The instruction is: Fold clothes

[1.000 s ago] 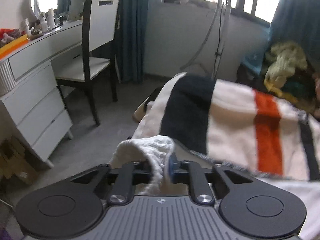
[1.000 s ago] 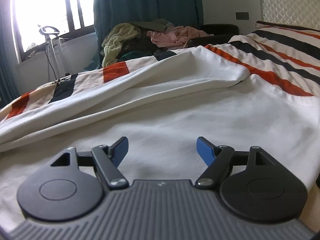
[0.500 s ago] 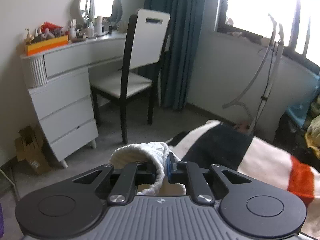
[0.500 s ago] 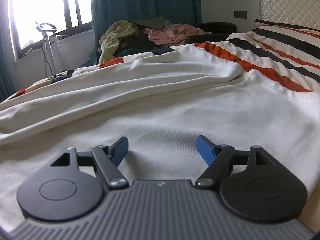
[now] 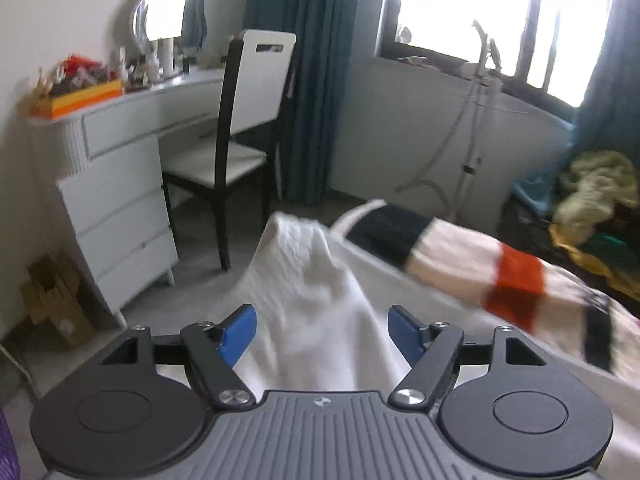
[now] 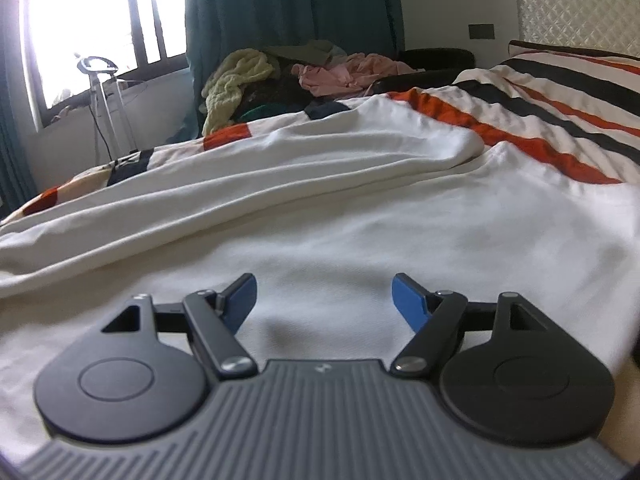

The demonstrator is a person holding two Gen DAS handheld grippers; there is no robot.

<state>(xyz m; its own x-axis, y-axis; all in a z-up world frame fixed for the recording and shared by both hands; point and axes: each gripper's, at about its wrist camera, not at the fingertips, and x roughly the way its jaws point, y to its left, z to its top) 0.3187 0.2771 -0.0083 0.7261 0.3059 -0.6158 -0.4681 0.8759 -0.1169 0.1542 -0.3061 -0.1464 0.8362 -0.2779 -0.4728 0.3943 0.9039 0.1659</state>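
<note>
Nearest the left gripper [image 5: 322,330], whose blue pads stand spread with nothing pinched, the white garment [image 5: 316,300] rises in a blurred ribbed peak between them, draped over the edge of the striped bedspread [image 5: 516,280]. The right gripper [image 6: 324,300], likewise spread, sits low and level over the garment's flat white body [image 6: 360,236], a long fold lying just ahead. Farther off stand a white dresser [image 5: 116,184], a chair [image 5: 244,120], and heaped clothes [image 6: 288,76] under the window.
</note>
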